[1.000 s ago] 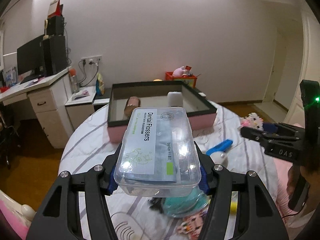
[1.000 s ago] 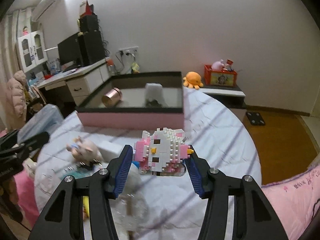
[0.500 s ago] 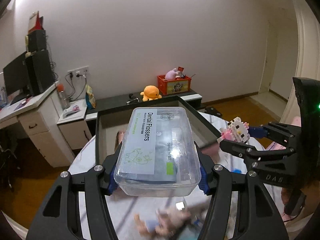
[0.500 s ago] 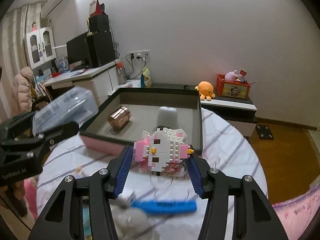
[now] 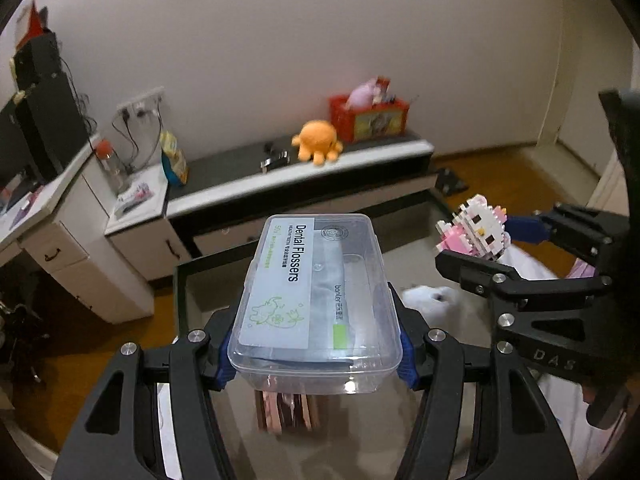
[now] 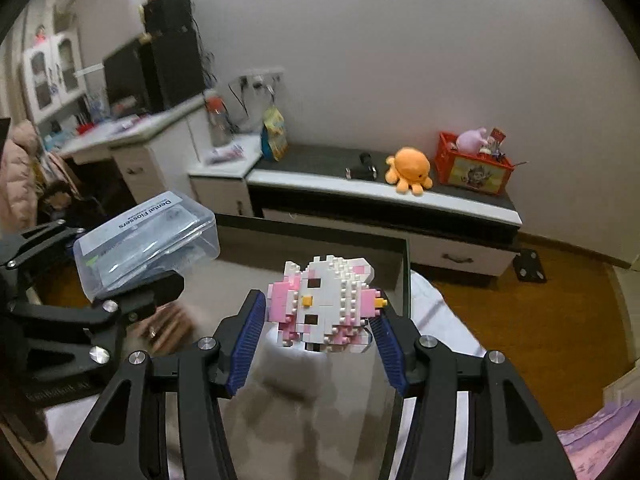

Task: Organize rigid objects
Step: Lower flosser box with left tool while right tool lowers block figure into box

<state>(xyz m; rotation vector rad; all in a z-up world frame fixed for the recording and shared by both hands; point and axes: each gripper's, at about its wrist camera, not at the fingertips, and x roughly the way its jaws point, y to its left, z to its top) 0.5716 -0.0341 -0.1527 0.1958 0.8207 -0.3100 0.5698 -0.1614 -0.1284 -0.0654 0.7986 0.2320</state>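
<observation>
My left gripper (image 5: 314,350) is shut on a clear plastic Dental Flossers box (image 5: 316,296) and holds it above the open black-rimmed box (image 5: 180,280). It also shows in the right wrist view (image 6: 144,240). My right gripper (image 6: 320,340) is shut on a pink and white brick-built cat figure (image 6: 324,304), also above the box (image 6: 404,280); the figure shows at the right of the left wrist view (image 5: 476,232). A copper cylinder (image 5: 286,410) and a white object (image 5: 428,300) lie inside the box below.
A low black and white cabinet (image 6: 380,200) behind the box carries an orange octopus plush (image 6: 410,168) and a red crate (image 6: 472,168). A white desk (image 6: 160,140) with a monitor stands at the left. White bedding (image 6: 440,320) lies right of the box.
Both grippers have moved forward with their loads, from over the striped bedding to directly above the box interior. The loose items on the bed have dropped out of view.
</observation>
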